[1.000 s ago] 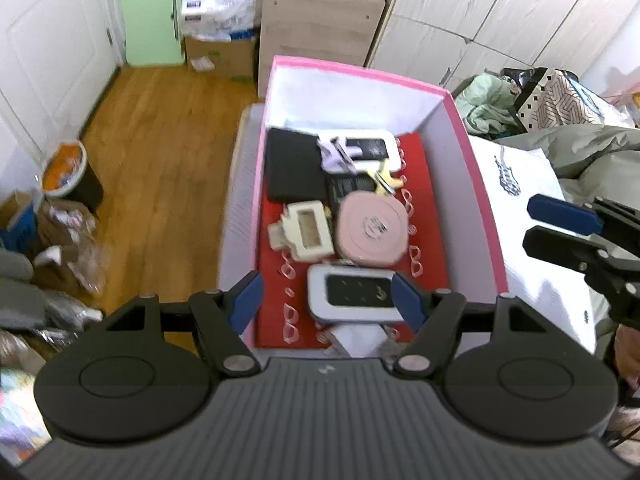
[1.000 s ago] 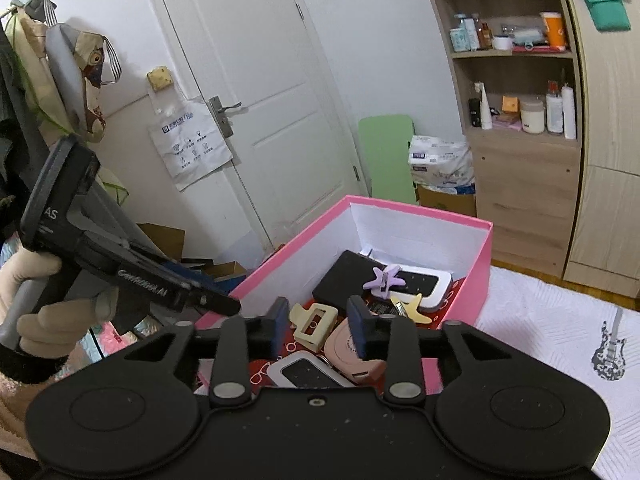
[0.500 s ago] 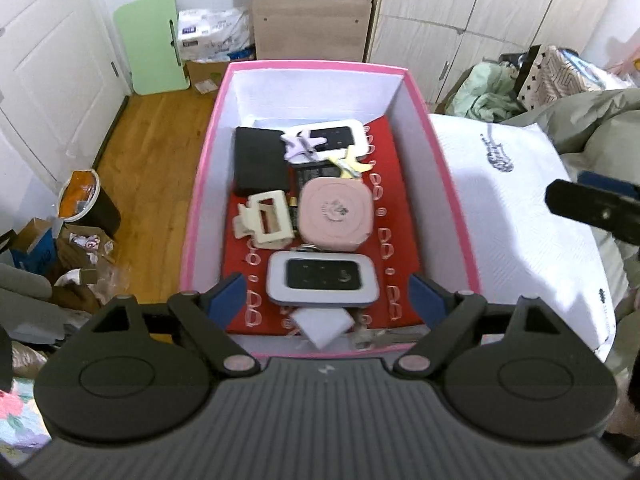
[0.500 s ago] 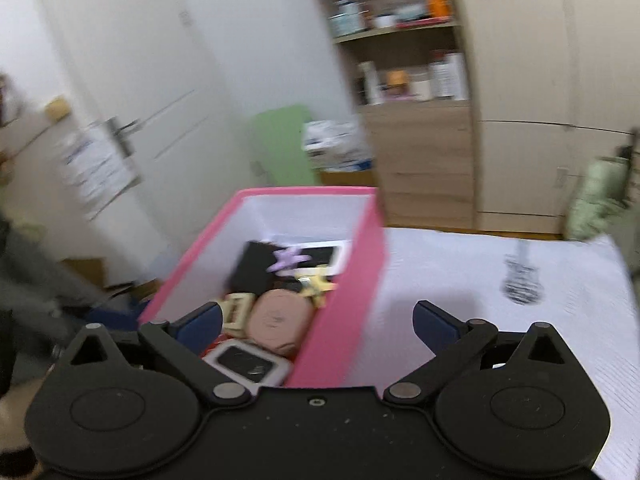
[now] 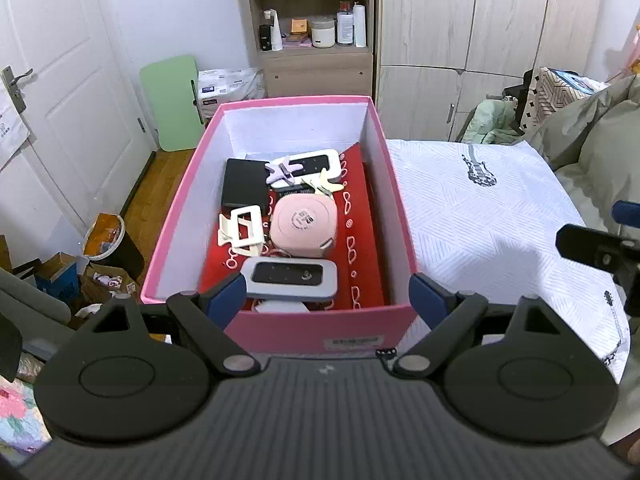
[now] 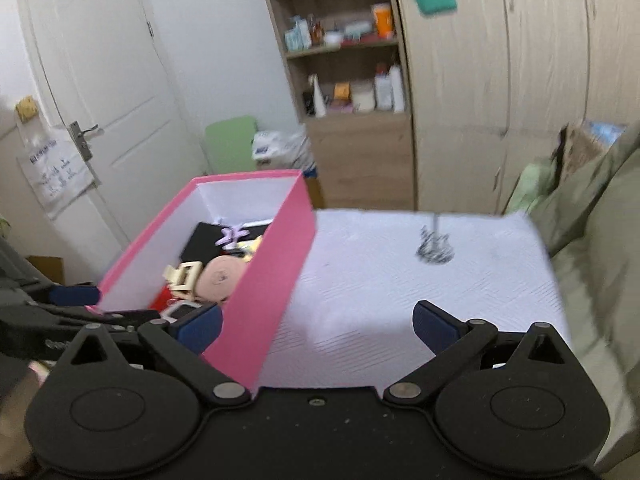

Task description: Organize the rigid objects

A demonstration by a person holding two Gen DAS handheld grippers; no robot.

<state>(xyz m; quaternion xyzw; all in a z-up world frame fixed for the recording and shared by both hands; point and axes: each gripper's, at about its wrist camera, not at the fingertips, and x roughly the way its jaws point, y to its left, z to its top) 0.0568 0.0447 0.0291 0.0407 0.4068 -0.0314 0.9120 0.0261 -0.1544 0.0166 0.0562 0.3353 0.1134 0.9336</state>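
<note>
A pink box (image 5: 320, 330) with a red lining stands on the white cloth. It holds a black case (image 5: 244, 184), a white device (image 5: 320, 162), a purple star clip (image 5: 282, 171), a yellow star clip (image 5: 324, 185), a pink compact (image 5: 304, 222), a cream hair claw (image 5: 242, 230) and a grey device (image 5: 294, 274). My left gripper (image 5: 326, 298) is open before the box's near wall, holding nothing. My right gripper (image 6: 316, 320) is open and empty, its jaws either side of the box's right wall (image 6: 276, 276) without touching it. The right gripper (image 5: 592, 240) shows at the left view's right edge.
The white cloth (image 5: 492, 216) with a guitar print covers the bed right of the box. An olive blanket (image 5: 592, 136) lies at the far right. Behind stand a shelf unit (image 5: 312, 28) and wardrobe (image 5: 472, 40). A door (image 5: 48, 92), a bin (image 5: 108, 240) and floor clutter are on the left.
Both grippers have drawn back from over the box and opened wide. The right view has swung rightward from the box onto the white cloth.
</note>
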